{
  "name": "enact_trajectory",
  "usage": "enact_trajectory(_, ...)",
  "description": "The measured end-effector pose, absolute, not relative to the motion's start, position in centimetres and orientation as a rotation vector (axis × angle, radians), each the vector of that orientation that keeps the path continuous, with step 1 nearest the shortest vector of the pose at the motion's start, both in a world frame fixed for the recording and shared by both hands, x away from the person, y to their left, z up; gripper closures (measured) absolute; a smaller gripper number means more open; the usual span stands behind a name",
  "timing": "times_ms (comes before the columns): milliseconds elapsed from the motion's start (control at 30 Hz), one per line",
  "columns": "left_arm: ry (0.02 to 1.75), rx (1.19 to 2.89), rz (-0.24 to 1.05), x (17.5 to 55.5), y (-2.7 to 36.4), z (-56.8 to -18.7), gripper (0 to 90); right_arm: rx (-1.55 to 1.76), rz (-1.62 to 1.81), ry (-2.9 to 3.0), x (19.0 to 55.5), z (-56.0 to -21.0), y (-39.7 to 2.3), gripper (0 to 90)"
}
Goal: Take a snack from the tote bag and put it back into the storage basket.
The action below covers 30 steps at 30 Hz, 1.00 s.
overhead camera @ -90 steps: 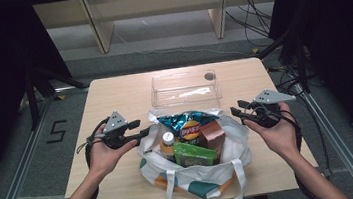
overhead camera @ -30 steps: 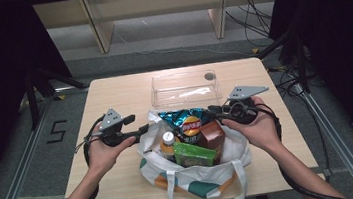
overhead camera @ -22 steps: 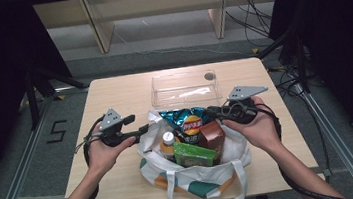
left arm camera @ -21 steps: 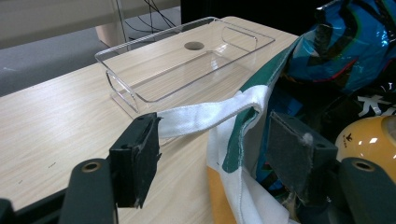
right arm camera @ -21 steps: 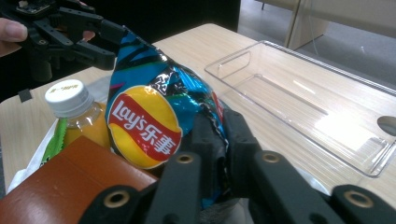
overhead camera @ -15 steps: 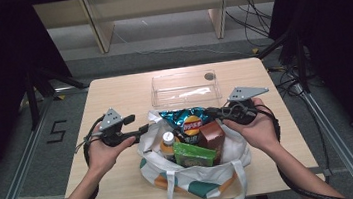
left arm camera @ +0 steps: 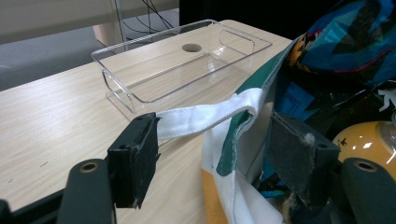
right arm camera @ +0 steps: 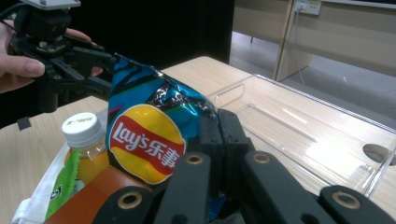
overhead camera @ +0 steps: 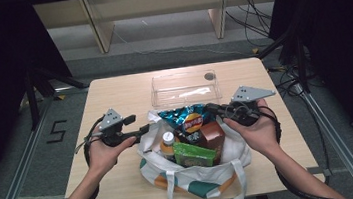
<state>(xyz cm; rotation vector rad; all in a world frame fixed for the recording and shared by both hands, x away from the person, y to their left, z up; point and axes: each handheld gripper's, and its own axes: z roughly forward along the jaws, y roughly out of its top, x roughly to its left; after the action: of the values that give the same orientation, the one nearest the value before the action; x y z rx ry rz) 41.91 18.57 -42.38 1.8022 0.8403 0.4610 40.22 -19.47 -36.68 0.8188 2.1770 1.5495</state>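
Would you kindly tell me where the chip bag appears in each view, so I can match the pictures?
High view: chip bag at centre, standing in the tote, just below the clear tray.
Left gripper view: chip bag at the upper right, above the tote's rim.
Right gripper view: chip bag left of centre, pinched by the right gripper.
Shared landmark: the clear tray.

The right gripper (overhead camera: 214, 109) has come in from the bag's right edge and closed on the crisp packet (overhead camera: 189, 120).
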Motion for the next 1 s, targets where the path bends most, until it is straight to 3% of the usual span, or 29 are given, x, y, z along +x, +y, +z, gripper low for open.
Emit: enact_trajectory(1000,0.848,1.748,0.467,41.9,18.9,-42.0,33.0,0.774,1.658,1.993,39.8,-33.2,-19.7,90.0)
